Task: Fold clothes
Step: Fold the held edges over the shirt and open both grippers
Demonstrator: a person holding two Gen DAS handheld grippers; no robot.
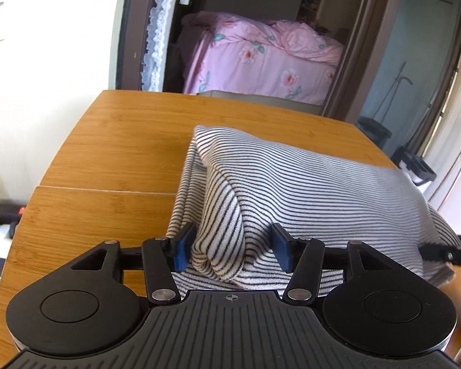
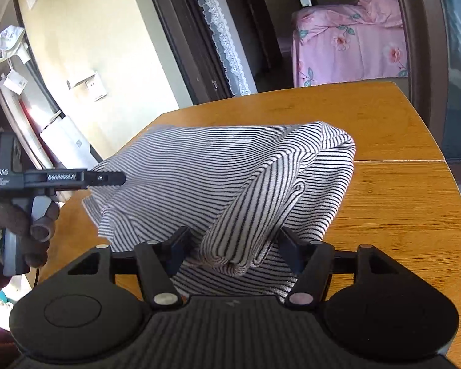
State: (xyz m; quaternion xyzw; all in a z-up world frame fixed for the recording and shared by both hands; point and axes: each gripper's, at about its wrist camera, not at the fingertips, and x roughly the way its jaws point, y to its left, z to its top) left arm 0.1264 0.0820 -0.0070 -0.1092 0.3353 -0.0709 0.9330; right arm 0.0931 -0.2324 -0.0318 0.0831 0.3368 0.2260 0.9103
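We see the near edge of the striped knit garment [image 1: 307,190] hidden behind both hand-held grippers, left [image 1: 233,250] and right [image 2: 233,252], each released around a soft bunched fold on the wooden table [image 1: 113,153], a pink floral bed [image 1: 261,61] beyond the doorway.

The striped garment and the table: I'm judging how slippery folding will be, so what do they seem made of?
Garment: soft knit, probably cotton jersey, matte; it drapes in rounded folds with fine ribbing. Table: bamboo-look wood or laminate, smooth satin; narrow grain strips and sheen.
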